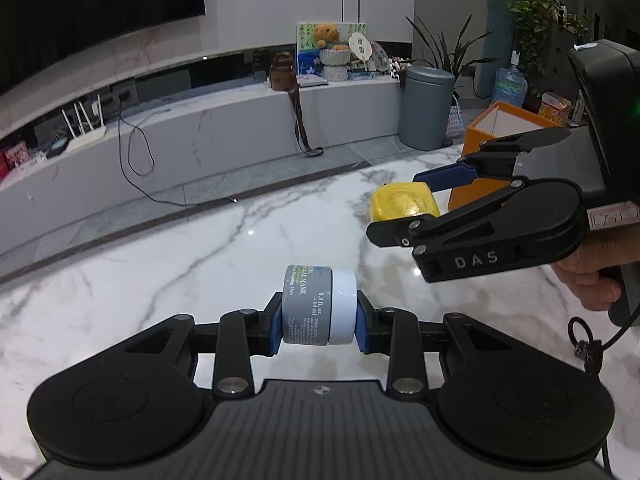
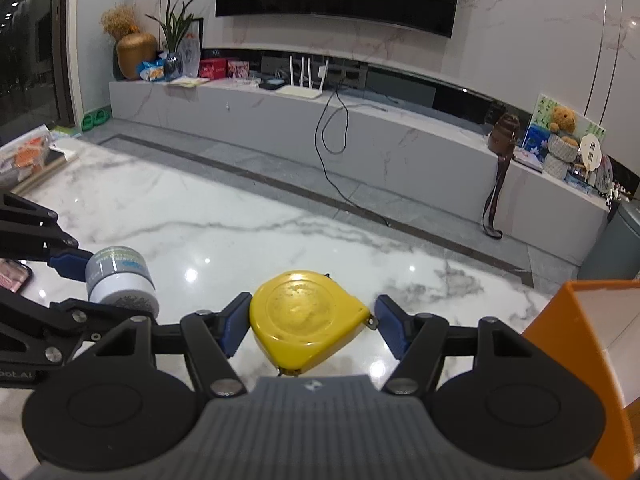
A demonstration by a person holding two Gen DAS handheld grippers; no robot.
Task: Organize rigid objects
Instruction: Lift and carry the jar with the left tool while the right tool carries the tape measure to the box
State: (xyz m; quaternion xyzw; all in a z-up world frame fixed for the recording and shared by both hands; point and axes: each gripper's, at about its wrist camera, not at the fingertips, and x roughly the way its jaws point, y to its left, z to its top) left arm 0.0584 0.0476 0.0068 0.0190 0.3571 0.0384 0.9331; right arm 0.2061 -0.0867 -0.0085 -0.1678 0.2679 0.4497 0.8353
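My left gripper (image 1: 319, 320) is shut on a small grey jar (image 1: 306, 304) with a white lid, gripped end to end and lying sideways above the white marble table (image 1: 160, 272). In the right wrist view the same jar (image 2: 120, 280) hangs at the left in the left gripper (image 2: 82, 286). My right gripper (image 2: 308, 320) is shut on a yellow tape measure (image 2: 304, 312), its blue pads (image 2: 234, 324) pressing both sides. From the left wrist view the tape measure (image 1: 404, 200) sits between the right gripper's (image 1: 398, 205) fingers, off the table.
An open orange box (image 1: 500, 128) stands at the table's right, just behind the right gripper, and shows as the orange box (image 2: 580, 340) at the right edge. A phone (image 2: 12, 276) lies at the far left. A grey bin (image 1: 426, 108) stands on the floor beyond.
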